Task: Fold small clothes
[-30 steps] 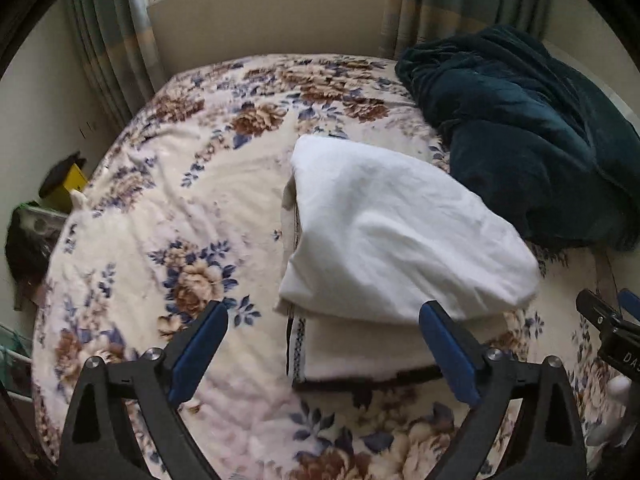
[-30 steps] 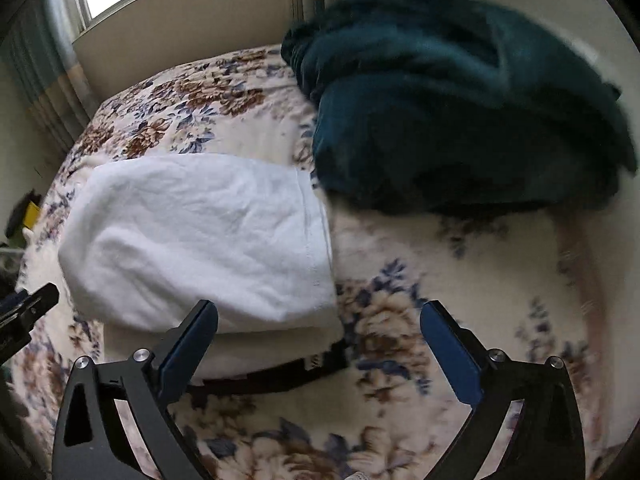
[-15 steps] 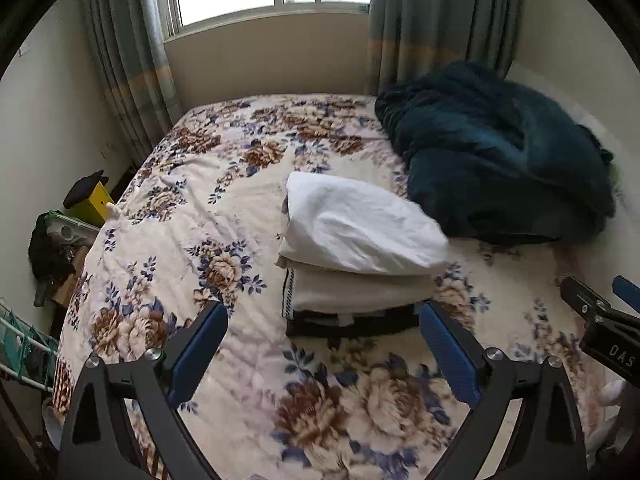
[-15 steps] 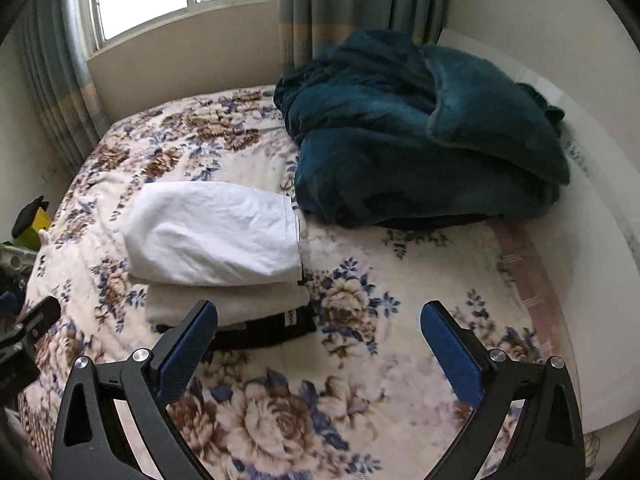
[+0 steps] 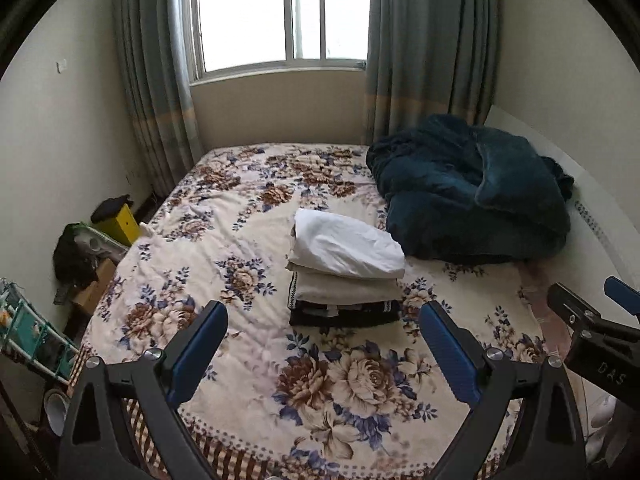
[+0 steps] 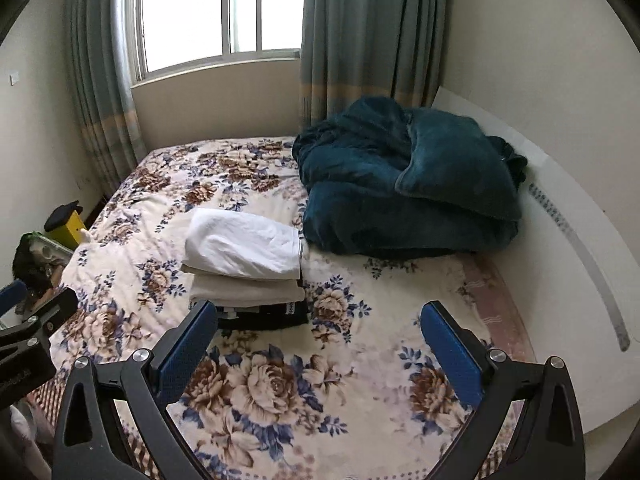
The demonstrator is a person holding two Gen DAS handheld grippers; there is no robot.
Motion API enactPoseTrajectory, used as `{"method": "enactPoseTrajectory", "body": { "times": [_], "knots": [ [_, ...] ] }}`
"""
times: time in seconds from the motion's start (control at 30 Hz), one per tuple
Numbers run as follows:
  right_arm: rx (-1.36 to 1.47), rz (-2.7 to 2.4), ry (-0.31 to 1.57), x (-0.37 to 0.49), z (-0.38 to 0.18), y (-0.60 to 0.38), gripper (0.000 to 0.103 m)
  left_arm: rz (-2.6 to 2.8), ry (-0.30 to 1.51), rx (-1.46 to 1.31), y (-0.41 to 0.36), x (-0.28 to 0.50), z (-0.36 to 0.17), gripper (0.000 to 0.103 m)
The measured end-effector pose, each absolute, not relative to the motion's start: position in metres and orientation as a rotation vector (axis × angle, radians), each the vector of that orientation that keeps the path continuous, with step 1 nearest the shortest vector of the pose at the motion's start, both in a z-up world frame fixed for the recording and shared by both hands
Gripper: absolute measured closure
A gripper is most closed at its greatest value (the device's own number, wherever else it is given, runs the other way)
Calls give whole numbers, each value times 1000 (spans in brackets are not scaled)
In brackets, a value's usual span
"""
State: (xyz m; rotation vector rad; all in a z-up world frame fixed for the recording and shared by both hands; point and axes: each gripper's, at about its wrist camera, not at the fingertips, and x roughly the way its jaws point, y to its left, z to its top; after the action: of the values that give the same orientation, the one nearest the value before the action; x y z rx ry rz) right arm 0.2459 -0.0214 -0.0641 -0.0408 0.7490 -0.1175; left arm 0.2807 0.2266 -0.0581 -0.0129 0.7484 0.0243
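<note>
A stack of folded clothes lies in the middle of the floral bedspread (image 5: 248,340): a white garment (image 5: 346,246) on top, a beige one (image 5: 344,290) under it, a black one (image 5: 344,314) at the bottom. The right wrist view shows the same white garment (image 6: 244,244), beige layer (image 6: 244,290) and black layer (image 6: 272,316). My left gripper (image 5: 322,346) stands open well back from the stack, holding nothing. My right gripper (image 6: 318,344) is open too, to the right of the stack and clear of it.
A rumpled dark teal blanket (image 5: 472,188) fills the bed's far right, against a white headboard (image 6: 560,208). Curtains (image 5: 428,48) and a window (image 5: 284,12) stand behind the bed. A yellow box (image 5: 120,220) and clutter (image 5: 76,252) sit on the floor at the left.
Both grippers have pulled back and upward from the stack, which now looks much smaller. The folded clothes have stayed in place. Both stayed open.
</note>
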Motion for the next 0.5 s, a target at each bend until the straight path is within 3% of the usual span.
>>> {"method": "enactPoseTrajectory", "body": {
  "times": [0.4, 0.5],
  "knots": [
    [-84, -90, 661, 127, 3, -31, 0, 50, 701, -29, 228, 212, -26, 5],
    [-83, -87, 658, 114, 14, -27, 0, 54, 703, -6, 230, 207, -23, 0]
  ]
}}
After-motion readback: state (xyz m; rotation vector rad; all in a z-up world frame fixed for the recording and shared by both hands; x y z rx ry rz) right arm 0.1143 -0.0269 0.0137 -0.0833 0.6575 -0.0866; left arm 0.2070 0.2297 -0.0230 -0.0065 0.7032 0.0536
